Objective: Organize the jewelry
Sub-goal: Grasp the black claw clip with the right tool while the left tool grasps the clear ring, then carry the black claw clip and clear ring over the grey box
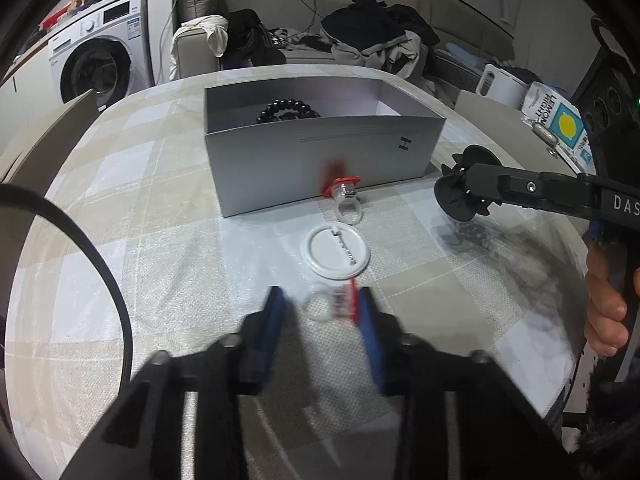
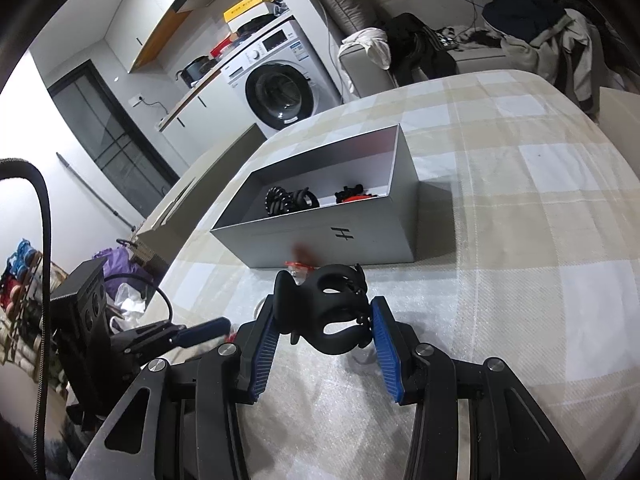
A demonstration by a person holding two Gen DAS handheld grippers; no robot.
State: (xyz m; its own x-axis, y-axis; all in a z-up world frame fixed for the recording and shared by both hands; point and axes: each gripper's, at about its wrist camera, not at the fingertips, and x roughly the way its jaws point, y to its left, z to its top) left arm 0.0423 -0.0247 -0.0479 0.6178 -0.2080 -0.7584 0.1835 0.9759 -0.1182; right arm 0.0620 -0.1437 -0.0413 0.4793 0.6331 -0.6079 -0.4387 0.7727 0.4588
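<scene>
The left gripper (image 1: 322,300) stands with its blue pads spread around a clear ring with a red top (image 1: 332,300); blur hides whether they touch it, so I cannot tell if it grips. The right gripper (image 2: 326,320) is clenched on a black hair claw clip (image 2: 326,312), held above the checked tablecloth (image 2: 520,280) in front of the grey box (image 2: 336,236). Between the left gripper and the box lie a white round badge (image 1: 335,252) and, just at the box's front wall, another red-topped ring (image 1: 346,200). Inside the box rest black beads (image 1: 290,109) and a red-and-black piece (image 2: 354,195). Beyond the box stand a washing machine (image 2: 276,84) and a sofa heaped with clothes (image 1: 380,36).
</scene>
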